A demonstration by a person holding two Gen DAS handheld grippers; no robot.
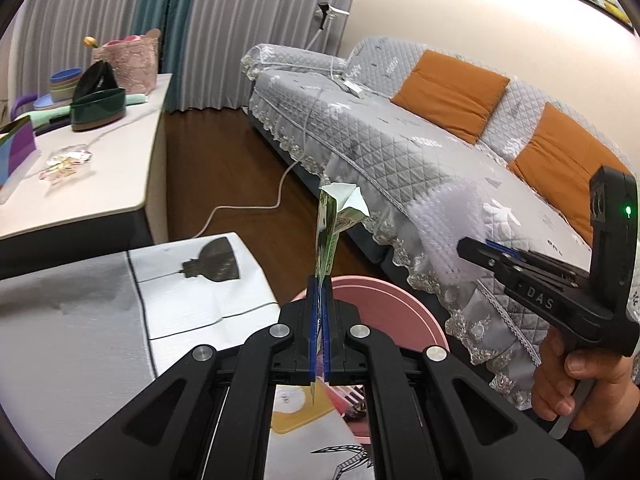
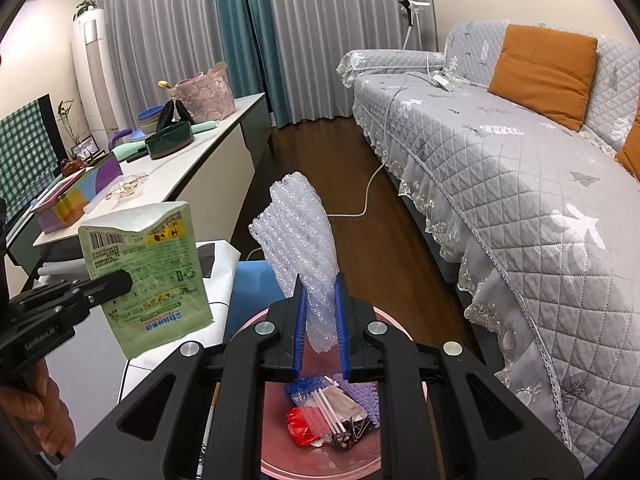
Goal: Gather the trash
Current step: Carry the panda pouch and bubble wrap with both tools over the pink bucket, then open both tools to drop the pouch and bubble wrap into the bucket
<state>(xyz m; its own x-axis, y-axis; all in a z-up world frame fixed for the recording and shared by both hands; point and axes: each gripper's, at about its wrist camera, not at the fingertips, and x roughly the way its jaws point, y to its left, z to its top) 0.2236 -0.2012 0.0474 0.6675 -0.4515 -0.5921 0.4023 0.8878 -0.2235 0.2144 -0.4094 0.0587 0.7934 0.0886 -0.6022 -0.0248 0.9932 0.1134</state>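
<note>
left wrist view: left claw (image 1: 319,312) pinched tight on green pouch (image 1: 330,236), centre frame, edge-on above the pink bin (image 1: 400,312). thin, light, slick foil; grip near the bottom edge looks adequate.

right wrist view: right claw (image 2: 320,332) pinching bubble wrap (image 2: 298,236) at its lower end, centre frame, over the bin. soft, springy, weightless; judging it may cling to the pads on release.
</note>
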